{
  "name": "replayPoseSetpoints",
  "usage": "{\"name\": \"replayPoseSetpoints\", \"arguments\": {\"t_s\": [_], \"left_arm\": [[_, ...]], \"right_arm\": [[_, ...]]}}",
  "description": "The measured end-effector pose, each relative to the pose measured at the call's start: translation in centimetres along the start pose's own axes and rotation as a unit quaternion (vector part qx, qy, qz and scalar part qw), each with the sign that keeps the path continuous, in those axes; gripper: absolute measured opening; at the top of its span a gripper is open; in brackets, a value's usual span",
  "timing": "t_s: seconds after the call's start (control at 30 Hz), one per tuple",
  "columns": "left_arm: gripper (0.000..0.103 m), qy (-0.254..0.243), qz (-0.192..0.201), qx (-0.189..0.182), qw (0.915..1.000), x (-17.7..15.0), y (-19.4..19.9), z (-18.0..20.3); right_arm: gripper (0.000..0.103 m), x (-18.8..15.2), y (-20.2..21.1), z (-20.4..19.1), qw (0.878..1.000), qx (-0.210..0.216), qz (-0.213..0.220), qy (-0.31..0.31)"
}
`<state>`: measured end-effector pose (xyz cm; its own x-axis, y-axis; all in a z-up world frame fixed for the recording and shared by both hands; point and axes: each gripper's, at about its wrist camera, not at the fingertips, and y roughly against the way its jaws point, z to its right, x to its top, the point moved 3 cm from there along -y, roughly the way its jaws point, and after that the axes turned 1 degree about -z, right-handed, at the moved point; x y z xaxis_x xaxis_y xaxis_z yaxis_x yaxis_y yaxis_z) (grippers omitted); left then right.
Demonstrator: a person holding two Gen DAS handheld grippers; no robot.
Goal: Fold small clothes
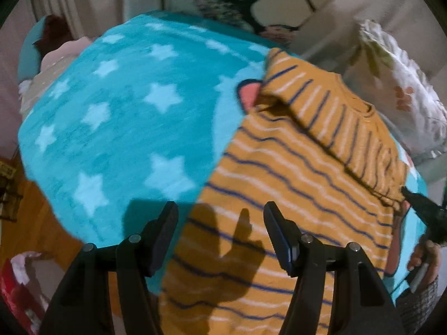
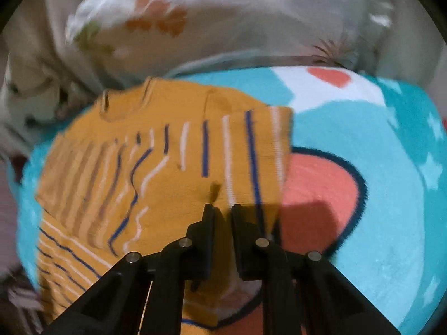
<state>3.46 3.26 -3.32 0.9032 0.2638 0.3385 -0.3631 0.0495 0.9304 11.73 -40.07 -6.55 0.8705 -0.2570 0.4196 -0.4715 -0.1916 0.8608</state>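
left wrist: steeply down, close over shirt (image 1: pixel 293 195) | right wrist: same, closer | shared: shirt, blanket (image 1: pixel 125 117)

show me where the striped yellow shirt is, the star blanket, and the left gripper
striped yellow shirt (image 1: pixel 279 173): left wrist view, on the flat striped body below the folded-over part.
star blanket (image 1: pixel 125 117): left wrist view, on bare turquoise between white stars.
left gripper (image 1: pixel 220 223): left wrist view, midway between its two open fingertips.

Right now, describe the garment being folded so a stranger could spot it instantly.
Start at the turquoise star-print blanket. On it lies a small mustard-yellow top, one sleeve folded across its chest. Thin navy and white stripes set it apart from the pale floral bedding beside it.
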Motion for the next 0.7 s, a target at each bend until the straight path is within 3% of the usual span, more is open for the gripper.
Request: {"name": "replayPoseSetpoints", "arguments": {"t_s": [0.03, 0.17, 0.37, 0.5, 0.63, 0.7], "left_arm": [[0.062, 0.001, -0.003, 0.003, 1.0, 0.0, -0.1, -0.6], [0.062, -0.007, -0.013, -0.01, 0.9998, 0.1, -1.0, -2.1], [0.062, -0.044, -0.03, -0.067, 0.9963, 1.0, -3.8, -2.7], [0.065, -0.054, -0.048, -0.137, 0.988, 0.8, -4.9, -3.3], [0.065, -0.061, -0.087, -0.225, 0.9687, -0.9, -4.7, -3.0], [0.065, -0.07, -0.092, -0.242, 0.9633, -2.2, -4.2, -2.8]], "right_arm": [[0.016, -0.3, 0.9, 0.5, 1.0, 0.018, 0.01, -0.012], [0.046, -3.1, 3.5, 2.5, 0.996, 0.063, 0.015, -0.056], [0.046, -12.3, 4.2, 4.8, 0.977, 0.143, -0.036, -0.151], [0.047, -16.4, 4.3, 3.1, 0.965, 0.188, -0.041, -0.179], [0.047, -20.0, 3.4, 0.8, 0.932, 0.273, -0.052, -0.233], [0.047, -21.4, 3.5, -0.3, 0.923, 0.291, -0.048, -0.246]]}}
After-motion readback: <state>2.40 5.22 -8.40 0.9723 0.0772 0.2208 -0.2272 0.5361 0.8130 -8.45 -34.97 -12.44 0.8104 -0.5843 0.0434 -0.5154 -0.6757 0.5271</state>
